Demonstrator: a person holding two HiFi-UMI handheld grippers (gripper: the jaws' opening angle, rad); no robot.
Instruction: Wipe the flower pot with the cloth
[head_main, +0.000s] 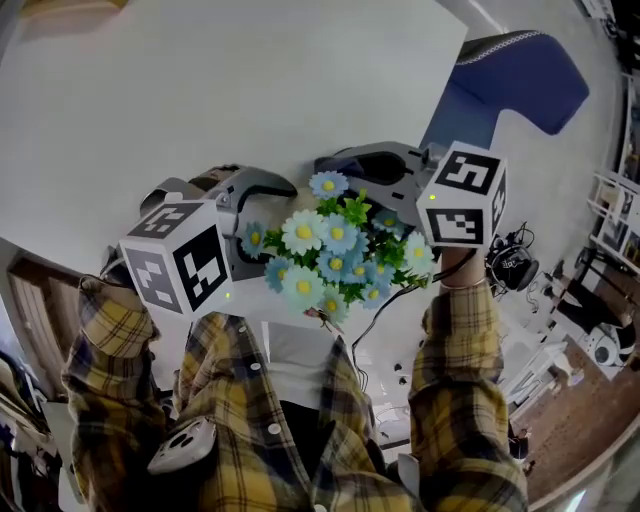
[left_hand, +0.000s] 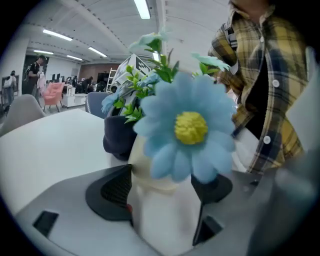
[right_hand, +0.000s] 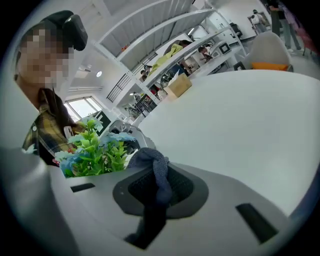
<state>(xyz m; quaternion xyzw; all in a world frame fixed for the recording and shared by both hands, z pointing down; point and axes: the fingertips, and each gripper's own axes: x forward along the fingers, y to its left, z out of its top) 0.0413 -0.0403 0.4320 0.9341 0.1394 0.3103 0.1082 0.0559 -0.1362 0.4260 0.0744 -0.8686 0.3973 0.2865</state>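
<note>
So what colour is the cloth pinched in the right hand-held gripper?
The cloth is dark blue-grey; the right gripper view shows it best.

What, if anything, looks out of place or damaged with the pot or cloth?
Nothing stands out. The left gripper clamps the white flower pot, its flowers intact; the right gripper pinches the dark cloth. No spill or damage shows.

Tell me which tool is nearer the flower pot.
Left. The left tool grips the flower pot between its jaws; the right tool holds the cloth beside the flowers.
</note>
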